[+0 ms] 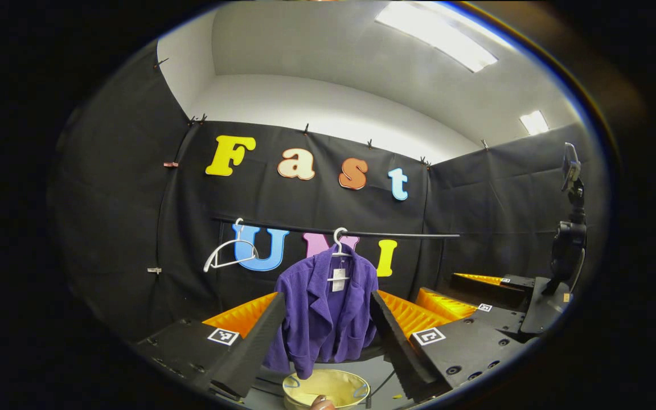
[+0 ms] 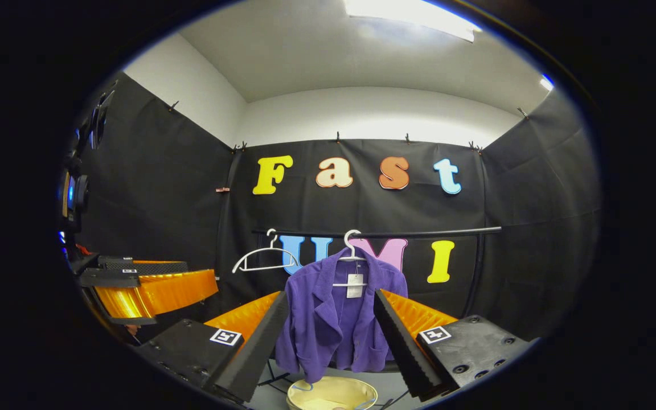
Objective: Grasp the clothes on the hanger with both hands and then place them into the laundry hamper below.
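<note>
The way ahead of both grippers is open air up to the purple jacket (image 1: pixel 328 310), which hangs on a white hanger (image 1: pixel 339 242) from a black rail (image 1: pixel 396 234) running across the back wall. A bare second hanger (image 1: pixel 226 253) hangs on the same rail off to one side, well apart from the jacket, with free rail between them. Below the jacket's hem stands the pale hamper (image 1: pixel 328 387), its mouth open and uncovered. In the left gripper view the right gripper (image 1: pixel 476 296) sits off to the side, and a dark camera stand (image 1: pixel 570 228) rises at that edge. In the right gripper view the left gripper (image 2: pixel 151 290) occupies the opposite side.
</note>
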### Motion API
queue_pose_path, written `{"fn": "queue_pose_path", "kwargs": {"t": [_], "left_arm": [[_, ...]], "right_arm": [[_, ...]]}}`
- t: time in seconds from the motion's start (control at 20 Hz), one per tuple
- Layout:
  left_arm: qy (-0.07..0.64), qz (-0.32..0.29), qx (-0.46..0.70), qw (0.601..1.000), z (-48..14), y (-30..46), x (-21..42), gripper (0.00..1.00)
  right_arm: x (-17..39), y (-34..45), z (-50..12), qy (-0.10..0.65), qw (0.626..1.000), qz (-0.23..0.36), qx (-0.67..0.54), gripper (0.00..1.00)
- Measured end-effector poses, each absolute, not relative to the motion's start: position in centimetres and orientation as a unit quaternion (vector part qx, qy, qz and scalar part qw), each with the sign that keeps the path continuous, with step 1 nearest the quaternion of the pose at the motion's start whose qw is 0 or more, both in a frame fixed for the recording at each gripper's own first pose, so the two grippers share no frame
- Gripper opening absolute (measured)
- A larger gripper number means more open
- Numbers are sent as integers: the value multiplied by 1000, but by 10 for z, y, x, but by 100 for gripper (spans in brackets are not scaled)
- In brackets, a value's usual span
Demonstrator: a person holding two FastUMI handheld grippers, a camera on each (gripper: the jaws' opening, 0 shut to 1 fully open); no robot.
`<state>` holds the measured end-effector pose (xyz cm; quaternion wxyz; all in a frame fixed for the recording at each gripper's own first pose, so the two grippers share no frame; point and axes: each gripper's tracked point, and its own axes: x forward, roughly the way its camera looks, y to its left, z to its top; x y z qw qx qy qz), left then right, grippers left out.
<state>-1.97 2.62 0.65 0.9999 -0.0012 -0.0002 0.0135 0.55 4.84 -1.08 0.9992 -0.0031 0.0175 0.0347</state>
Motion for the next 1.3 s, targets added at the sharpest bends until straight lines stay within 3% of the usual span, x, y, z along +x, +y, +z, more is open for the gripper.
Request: {"fn": "queue_pose_path", "kwargs": {"t": [0.4,0.7,1.1,1.3], "left_arm": [[17,20,6,1000,-2,80,-37,94],[19,43,1,999,-13,103,-10,95],[-5,63,-1,998,-27,88,117,95],[-2,63,-4,998,-58,67,182,94]], "right_arm": [[9,90,-24,24,999,24,-6,97],[52,95,-42,27,999,37,-6,97],[167,28,-76,27,998,56,-20,97],[221,-16,-125,65,997,45,-16,98]]}}
